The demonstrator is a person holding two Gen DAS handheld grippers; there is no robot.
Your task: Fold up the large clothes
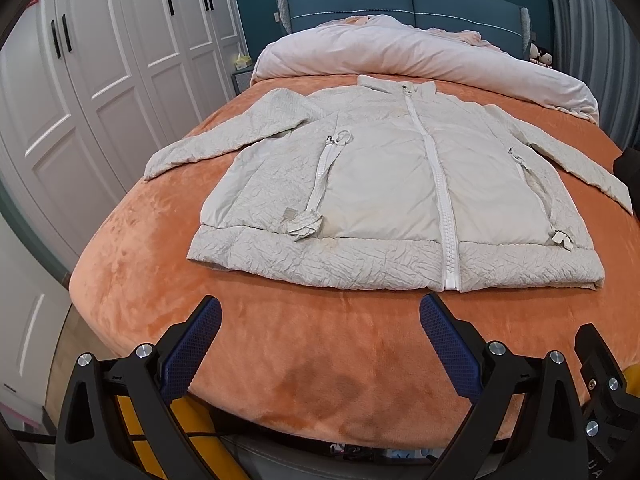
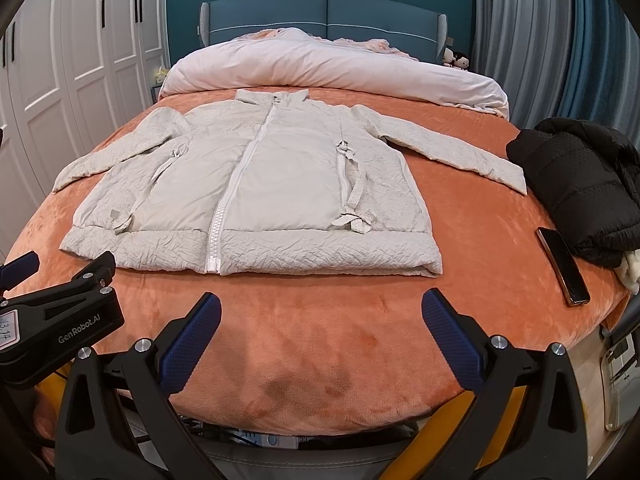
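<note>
Nearest in each wrist view are the tongs themselves. The left gripper (image 1: 320,312) has its blue-padded fingers (image 1: 196,344) spread wide with nothing between them, held over the foot of the bed. The right gripper (image 2: 321,312) is the same — fingers (image 2: 452,340) wide apart, holding nothing. In the right view the left gripper's black body shows at the lower left edge, just beside the right one.

Under both lies the orange blanket (image 1: 300,352), bare at the near edge, with a darker patch in its pile.

Beyond that bare strip lies the jacket (image 1: 380,184) — pale, crinkled, flat on the blanket, front up, hem toward the cameras and collar toward the headboard. Its white zipper (image 1: 438,196) is closed along the front, and both sleeves are spread outward. Neither gripper touches it.

To the right, in the right view, a phone (image 2: 563,266) lies on the blanket near the bed's edge, and just behind it a black coat (image 2: 580,184) sits bunched, close to the jacket's right cuff.

Farther back a pale duvet (image 2: 332,68) is rolled across the bed, before a blue headboard (image 2: 324,12). White wardrobes (image 1: 100,72) stand at the left.
</note>
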